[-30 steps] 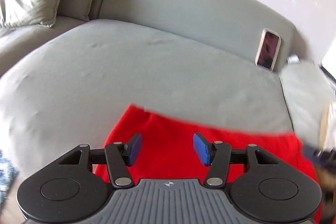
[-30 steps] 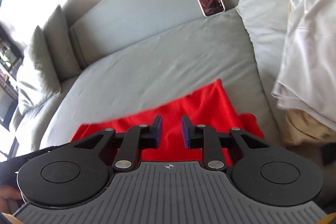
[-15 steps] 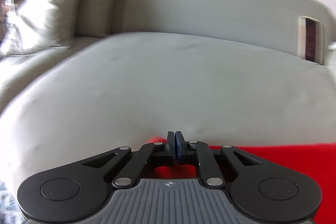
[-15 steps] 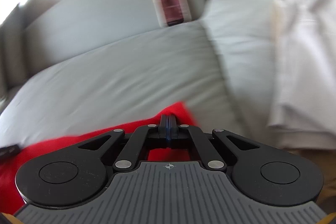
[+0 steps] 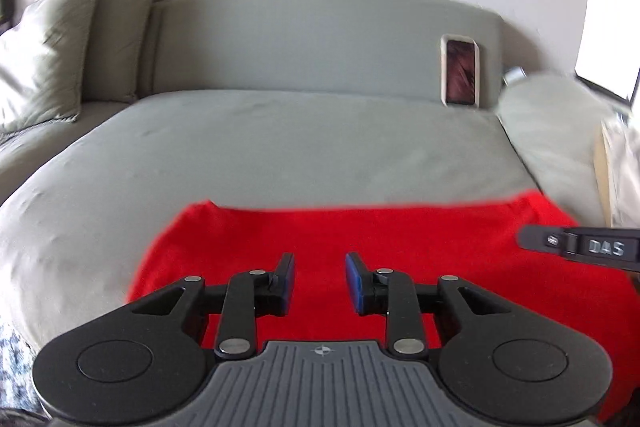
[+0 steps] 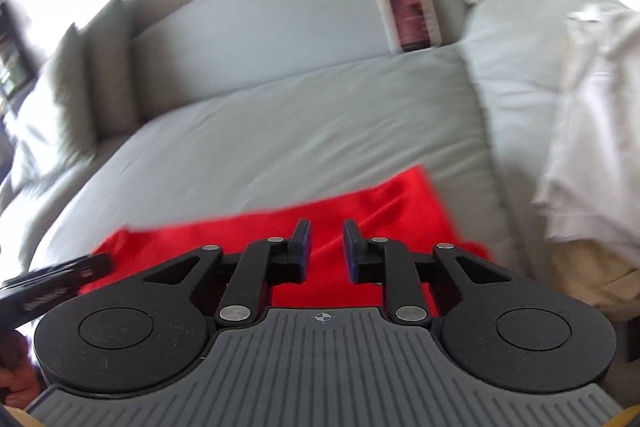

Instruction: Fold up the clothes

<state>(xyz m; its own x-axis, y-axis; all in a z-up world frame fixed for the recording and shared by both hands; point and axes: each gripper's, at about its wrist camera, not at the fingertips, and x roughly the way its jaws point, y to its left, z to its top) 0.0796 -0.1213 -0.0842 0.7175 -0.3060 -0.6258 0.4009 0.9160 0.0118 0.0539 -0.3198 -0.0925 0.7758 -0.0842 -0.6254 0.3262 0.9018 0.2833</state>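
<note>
The bright red, soft knitted-looking garment (image 5: pixel 360 239) lies spread flat on the grey fabric sofa seat (image 5: pixel 280 147), at the seat's near edge, well apart from the white-cased phone (image 5: pixel 460 75) propped against the sofa back. The left gripper (image 5: pixel 320 277) hovers over the garment's left half with its jaws opening and nothing pinched between the blue pads (image 5: pixel 354 281). The right gripper (image 6: pixel 326 245) hangs over the right half, near the garment's far right corner; its jaws are opening too, and no cloth is clamped.

The garment looks light and limp: it should drape and sag when lifted and crease wherever it is pinched. It seems grippy enough not to slide from the pads, though it may drag on the upholstery. The best holds are probably the two corners of its far edge, towards the phone, taken one per gripper so the fold stays square. A pale heap of other clothes (image 6: pixel 580 131) sits right of the garment.
</note>
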